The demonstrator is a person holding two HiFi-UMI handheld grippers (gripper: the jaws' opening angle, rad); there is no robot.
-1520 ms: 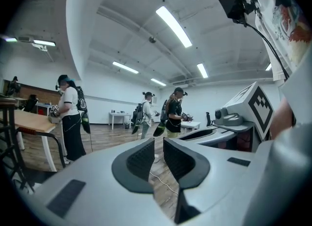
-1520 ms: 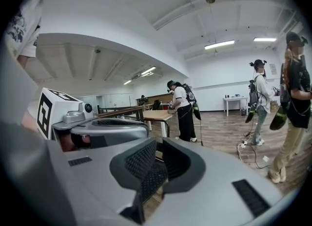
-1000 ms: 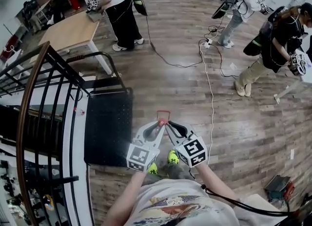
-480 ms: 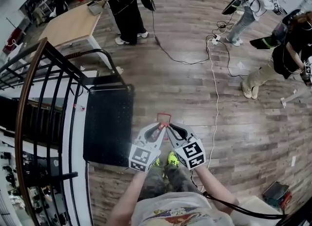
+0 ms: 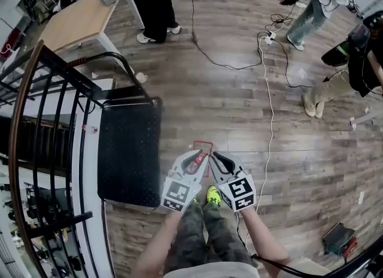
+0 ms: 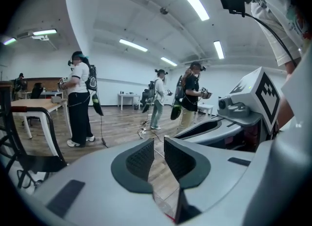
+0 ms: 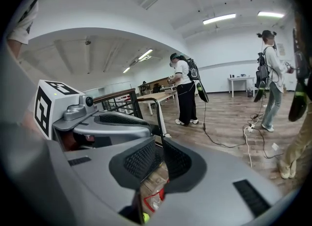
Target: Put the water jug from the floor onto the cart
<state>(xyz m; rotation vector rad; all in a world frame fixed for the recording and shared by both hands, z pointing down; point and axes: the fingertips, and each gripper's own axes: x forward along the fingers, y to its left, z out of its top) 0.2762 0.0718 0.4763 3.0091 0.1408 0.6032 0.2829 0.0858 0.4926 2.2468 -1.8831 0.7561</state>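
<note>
**Red-handled jug off the cart, both tongs empty**

The clear water jug (image 5: 202, 145) shows mostly as a red handle loop w/ a bit of see-through plastic. It sits low in front of the person's yellow-green shoes (image 5: 213, 195), over the wood floor (image 5: 239, 109) just R of the cart (image 5: 128, 151), not on its black deck. L gripper (image 6: 159, 142) and R gripper (image 7: 159, 144) sit side by side, tips converging at the loop in the head view; contact can't be judged. L jaws: narrow gap, only floor btwn the pads, nothing grasped. R jaws: pinched to a bare slit, also empty, w/ the red loop showing below them. A white cable (image 5: 269, 121) trails off to the R. A black railing (image 5: 60, 127) flanks the cart's L side.
</note>
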